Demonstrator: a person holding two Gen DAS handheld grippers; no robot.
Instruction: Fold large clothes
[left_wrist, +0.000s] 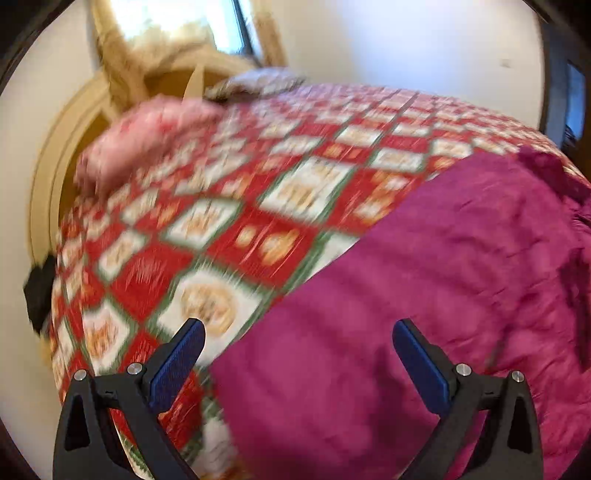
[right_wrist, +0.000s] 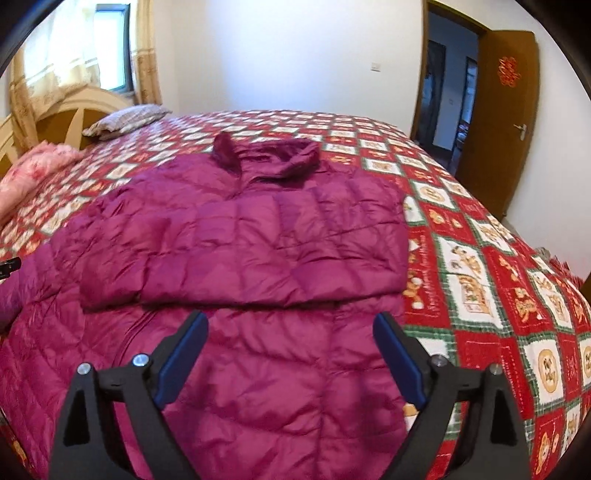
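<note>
- Magenta quilted down jacket (right_wrist: 236, 236) is laid flat on the bed's checked quilt (right_wrist: 480, 258), collar at 12 o'clock, sleeves folded across.
- Soft, light, slippery fabric is judged best pinched at the hem.
- Right hand-held gripper (right_wrist: 290, 354) and left hand-held gripper (left_wrist: 299, 358) are held angled downward, jaws wide, empty.

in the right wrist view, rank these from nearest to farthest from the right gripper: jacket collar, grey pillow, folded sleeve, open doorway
From the right gripper:
1. folded sleeve, lying across the jacket just ahead
2. jacket collar, at the garment's far end
3. grey pillow, far left by the headboard
4. open doorway, far right, past the bed
</note>
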